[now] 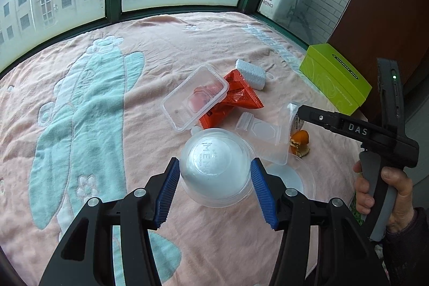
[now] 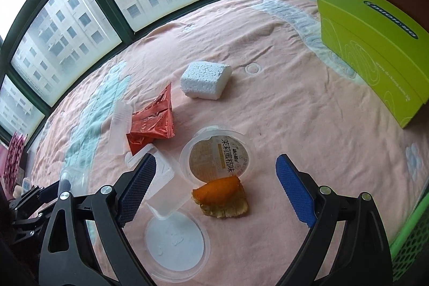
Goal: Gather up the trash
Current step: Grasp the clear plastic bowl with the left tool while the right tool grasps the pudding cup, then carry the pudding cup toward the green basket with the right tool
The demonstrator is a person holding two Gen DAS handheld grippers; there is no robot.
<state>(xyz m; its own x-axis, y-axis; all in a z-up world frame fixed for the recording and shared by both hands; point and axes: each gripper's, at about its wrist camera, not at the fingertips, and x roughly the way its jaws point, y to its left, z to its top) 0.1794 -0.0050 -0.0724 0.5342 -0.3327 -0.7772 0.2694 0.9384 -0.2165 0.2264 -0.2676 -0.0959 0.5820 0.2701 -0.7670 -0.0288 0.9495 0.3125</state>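
1. On a pink towelling blanket with a pale green cartoon pattern [image 2: 281, 103], the right gripper [image 2: 214, 189] hangs over the litter with its blue-padded jaws spread wide and nothing between the pads

2. The piece of orange peel, bright rind up and pithy underside showing [image 2: 221, 196], lies just ahead of the right jaws, nearly centred in the gap and a shade toward the left pad; its long axis runs from 8 o'clock to 2 o'clock in the right wrist view, so the jaws stand roughly across its ends

3. Touching the peel at its 12 o'clock is a round clear jelly cup with a printed foil lid [image 2: 218, 156]; at 9 o'clock a clear rectangular plastic tub [image 2: 165, 186] leans on a flat round translucent lid [image 2: 175, 243], crowding the left pad

4. The left gripper [image 1: 214, 185] is pinching an upturned clear plastic bowl with an embossed base [image 1: 214, 165], pads pressed to its sides, lifted off the blanket

5. Judged from this, the right hand [image 1: 380, 192] is the nearer and the free one for the peel; the risk is catching the tub or cup with it

6. A lime-green cardboard box [image 2: 375, 44] sits at 2 o'clock, well apart
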